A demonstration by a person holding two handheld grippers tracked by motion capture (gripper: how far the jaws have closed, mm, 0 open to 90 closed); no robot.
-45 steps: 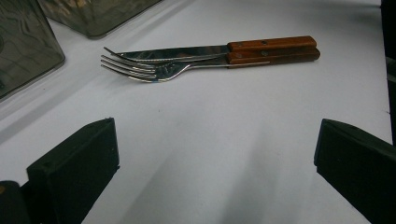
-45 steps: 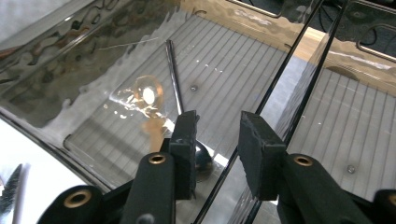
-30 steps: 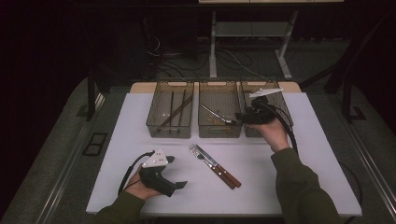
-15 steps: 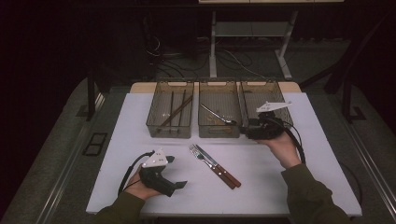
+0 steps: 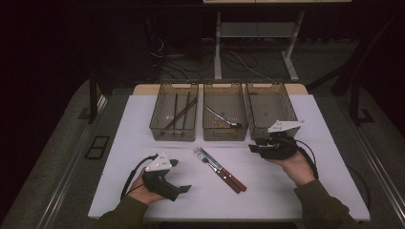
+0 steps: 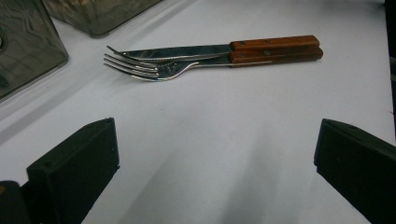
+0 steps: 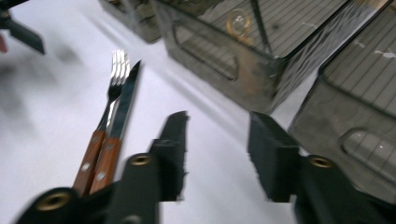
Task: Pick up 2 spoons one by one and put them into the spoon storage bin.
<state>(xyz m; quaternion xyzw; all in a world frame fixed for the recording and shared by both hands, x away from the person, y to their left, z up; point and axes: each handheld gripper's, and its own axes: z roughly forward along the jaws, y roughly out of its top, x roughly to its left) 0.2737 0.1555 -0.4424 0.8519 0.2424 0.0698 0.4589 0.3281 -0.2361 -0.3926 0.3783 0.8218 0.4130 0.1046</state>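
1. Table (image 5: pixel 305 200): white top, approx. full work area. Bare betw. the items below.

2. Bins, qty 3, clear smoky plastic, in a row at far edge. Left bin (image 5: pixel 175 117): long dark sticks inside, prob. chopsticks. Middle bin (image 5: pixel 224 117): one metal utensil lying diagonal. Right bin (image 5: pixel 270 112): looks empty, can't be sure.

3. Right gripper (image 5: pixel 251 148): hand-held just in front of right bin, jaws aimed toward table centre. Jaws have just been closing; now part-open w/ a gap, nothing betw. them. Right gripper view (image 7: pixel 217 156) shows bare table in the gap, cutlery to one side of it.

4. Left gripper (image 5: pixel 187 189): resting at near-left of table, jaws spread wide, empty (image 6: pixel 215 154). Aimed toward cutlery, which lies ahead and apart from the tips.

5. Knife (image 5: pixel 223 168) + fork (image 5: pixel 210 164): centre of table, side by side and touching, diagonal, tips toward the bins, handles toward the near edge. Betw. the two grippers; right gripper nearer, approaching from the handle side as its own view has it.
   - Handling (judgement): stiff steel, wood-scale handles w/ rivets (image 6: pixel 275 49). Light, not fragile. Blade and tines smooth, likely to slip in the pads; lie flat, little to get under.
   - Grip pt (judgement): wood handle, mid-length, thicker and less slick. Pair touching, so separating one w/o dragging the other needs care. Knife is on right gripper's side.
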